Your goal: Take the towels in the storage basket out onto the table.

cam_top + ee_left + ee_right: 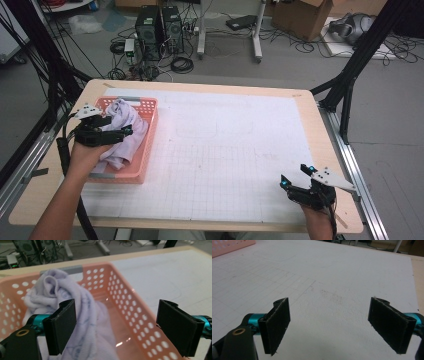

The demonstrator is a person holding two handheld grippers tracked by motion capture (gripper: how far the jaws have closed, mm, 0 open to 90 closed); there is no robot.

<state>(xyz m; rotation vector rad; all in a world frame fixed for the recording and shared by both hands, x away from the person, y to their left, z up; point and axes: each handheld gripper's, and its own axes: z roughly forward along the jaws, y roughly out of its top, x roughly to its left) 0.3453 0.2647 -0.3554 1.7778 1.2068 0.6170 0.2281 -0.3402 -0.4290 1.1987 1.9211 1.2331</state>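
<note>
So from the high view, the left gripper point(125, 131) is hanging over the pink perforated plastic basket point(148, 131) sitting at the left side of the white gridded table mat point(235, 150), and a crumpled pale lilac cloth point(125, 125) is lying inside that basket, bunched toward the far end and spilling down along the left wall. From up there the gripper is covering part of the cloth, so it's hard to judge whether it's touching.

The left gripper view is clearing that up: its jaws are standing wide apart, released, holding nothing. The cloth point(72, 315) is sitting just past the left jaw and running down under it, while the bare glossy basket floor point(125, 340) is showing between the jaws. It's also showing faint bluish marks on the fabric, which the high view is too coarse to give.

The right gripper point(296, 177) is hovering well apart at the near right corner of the mat. Its own view is showing its jaws spread wide too, empty, over bare grid lines point(274, 280), with a corner of the basket point(232, 246) peeking in at top left.
</note>
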